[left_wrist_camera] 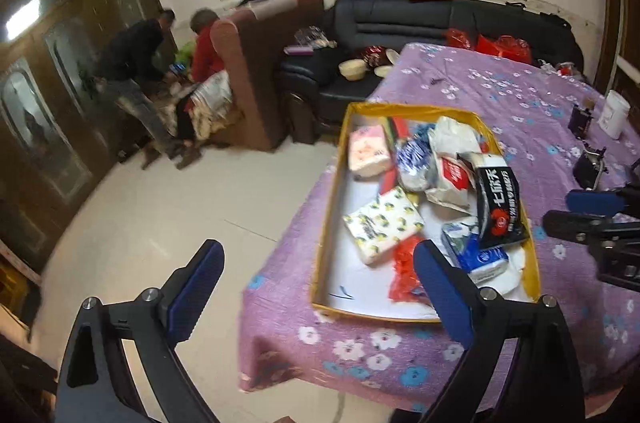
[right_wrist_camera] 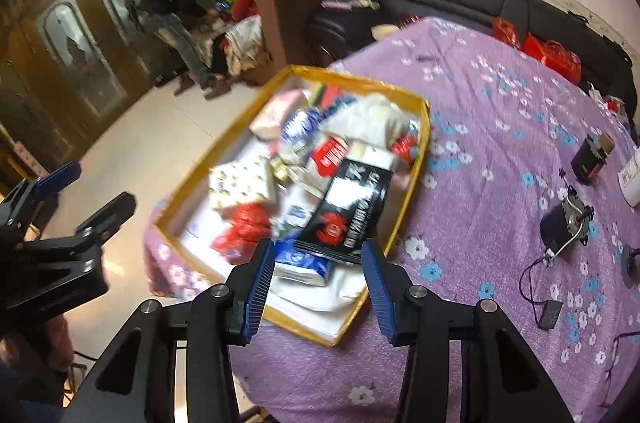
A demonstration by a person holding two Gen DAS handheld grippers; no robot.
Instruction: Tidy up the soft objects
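A shallow box with a yellow rim (left_wrist_camera: 328,223) sits at the near corner of the table, full of soft packs. Inside lie a pink tissue pack (left_wrist_camera: 368,153), a lemon-print tissue pack (left_wrist_camera: 382,227), a black pack with a red emblem (left_wrist_camera: 500,207), a blue-white tissue pack (left_wrist_camera: 476,251) and a red plastic bag (left_wrist_camera: 408,263). My left gripper (left_wrist_camera: 320,283) hangs wide open over the box's near left corner, holding nothing. My right gripper (right_wrist_camera: 318,283) hovers above the near end of the box (right_wrist_camera: 224,143), jaws apart and off the black pack (right_wrist_camera: 352,207) below.
A purple floral cloth (left_wrist_camera: 500,95) covers the table. A white cup (left_wrist_camera: 614,115), a small motor with a wire (right_wrist_camera: 564,219) and a dark block (right_wrist_camera: 588,159) stand at the right. Tiled floor (left_wrist_camera: 180,207) lies left of the table. A black sofa (left_wrist_camera: 400,19) and two people are at the back.
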